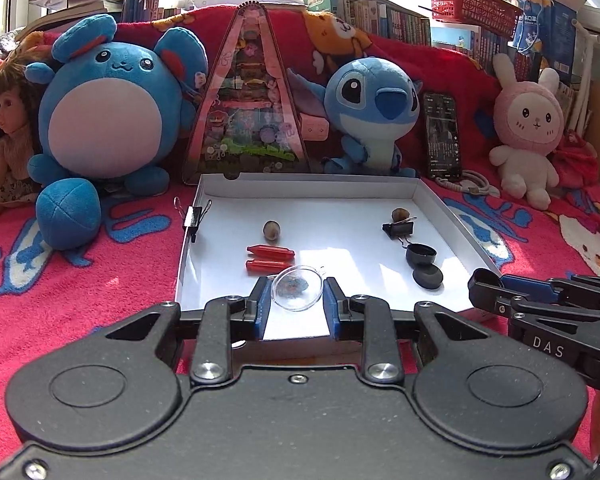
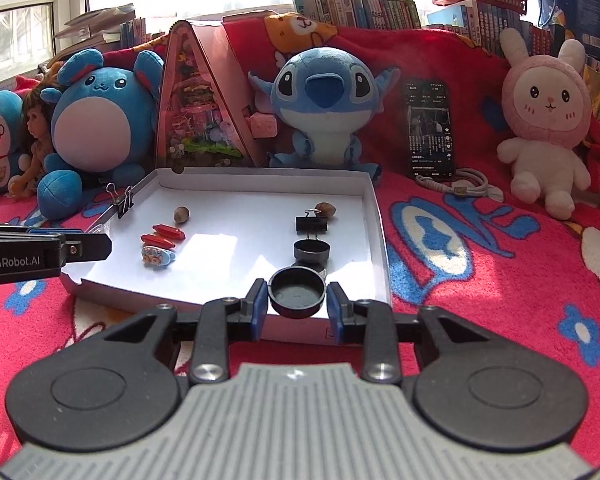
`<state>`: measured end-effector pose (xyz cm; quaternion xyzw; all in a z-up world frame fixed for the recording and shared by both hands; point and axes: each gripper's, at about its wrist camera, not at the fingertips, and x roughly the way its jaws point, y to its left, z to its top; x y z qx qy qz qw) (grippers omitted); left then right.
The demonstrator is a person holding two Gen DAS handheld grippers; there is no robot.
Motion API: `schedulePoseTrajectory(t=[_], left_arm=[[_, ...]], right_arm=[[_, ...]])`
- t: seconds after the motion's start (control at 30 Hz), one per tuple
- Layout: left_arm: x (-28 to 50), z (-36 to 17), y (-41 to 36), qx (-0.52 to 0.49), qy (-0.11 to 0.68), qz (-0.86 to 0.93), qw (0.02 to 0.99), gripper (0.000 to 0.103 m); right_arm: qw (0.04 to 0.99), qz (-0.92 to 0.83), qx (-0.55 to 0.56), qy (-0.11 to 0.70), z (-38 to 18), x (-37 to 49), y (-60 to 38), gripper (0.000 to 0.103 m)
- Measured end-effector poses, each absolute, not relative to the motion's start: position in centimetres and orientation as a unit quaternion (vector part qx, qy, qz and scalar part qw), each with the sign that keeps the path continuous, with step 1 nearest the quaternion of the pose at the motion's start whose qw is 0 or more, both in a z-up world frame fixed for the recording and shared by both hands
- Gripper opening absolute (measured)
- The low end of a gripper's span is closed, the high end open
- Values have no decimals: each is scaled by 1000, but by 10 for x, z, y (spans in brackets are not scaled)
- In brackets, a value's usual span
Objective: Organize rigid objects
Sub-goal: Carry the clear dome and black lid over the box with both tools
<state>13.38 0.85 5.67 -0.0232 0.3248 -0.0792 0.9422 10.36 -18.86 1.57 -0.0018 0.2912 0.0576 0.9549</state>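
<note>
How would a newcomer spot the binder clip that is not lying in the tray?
Find the white tray before the plush toys. On its left wall, near the round blue plush, a black binder clip grips the rim. The other clip lies flat inside, by a nut.

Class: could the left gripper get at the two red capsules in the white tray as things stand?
Probably not yet: the left gripper is shut on a clear dish. Otherwise the red capsules lie uncovered just ahead.
</note>
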Motion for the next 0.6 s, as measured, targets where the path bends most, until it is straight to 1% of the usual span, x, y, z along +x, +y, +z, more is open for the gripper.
schedulePoseTrajectory(t=[0.3,0.6], left_arm=[[168,41,9,-33,361,-74,929,27],[189,30,8,-39,392,-72,916,27]], right_arm=[[944,55,-5,325,10,135,-187,37],[924,61,9,376,5,169,-193,37]])
